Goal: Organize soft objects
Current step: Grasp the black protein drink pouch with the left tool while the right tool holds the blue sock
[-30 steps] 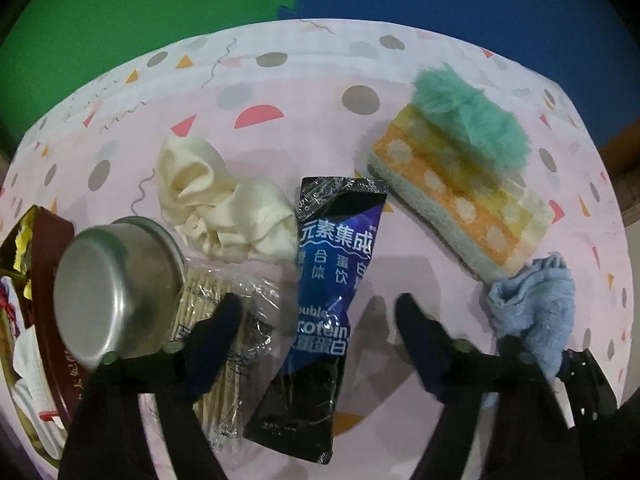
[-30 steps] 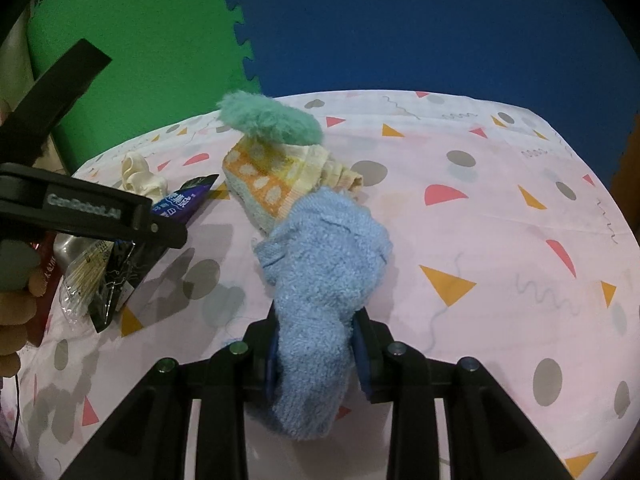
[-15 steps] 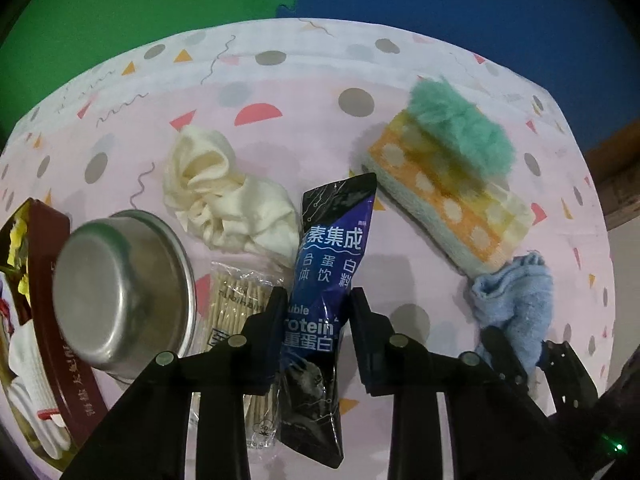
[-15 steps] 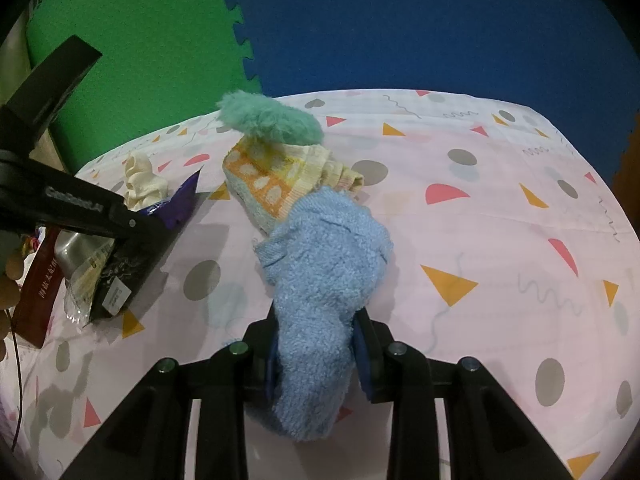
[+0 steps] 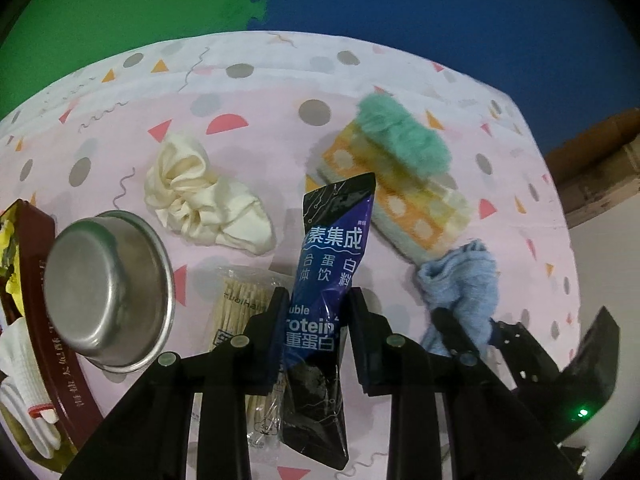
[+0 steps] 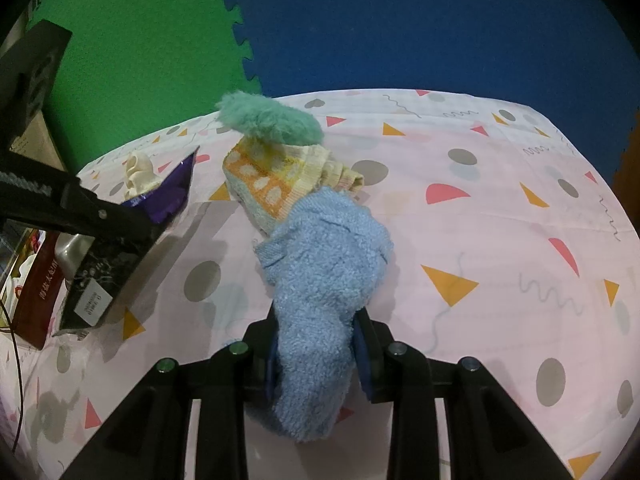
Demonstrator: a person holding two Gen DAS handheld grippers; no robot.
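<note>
My left gripper [image 5: 318, 330] is shut on a dark blue protein-drink sachet [image 5: 330, 264], whose top end tilts up off the table. That sachet [image 6: 164, 196] also shows at the left of the right wrist view, pinched by the left gripper [image 6: 132, 220]. My right gripper [image 6: 316, 356] is shut on a light blue fluffy cloth [image 6: 324, 264], which lies against a folded orange-and-yellow dotted towel [image 6: 276, 184]. A green fuzzy piece [image 6: 268, 118] rests on that towel. A crumpled cream cloth [image 5: 204, 200] lies left of the sachet.
An upturned steel bowl [image 5: 104, 288] and a dark red box [image 5: 40, 320] with white cloth in it sit at the left. A clear packet of toothpicks [image 5: 240, 304] lies under the left gripper. The table carries a pink patterned cover [image 6: 500, 220]; green and blue foam mats lie beyond.
The left gripper closed on the sachet and lifted it, so its top end now stands off the table. The right gripper and the blue cloth have stayed put.
</note>
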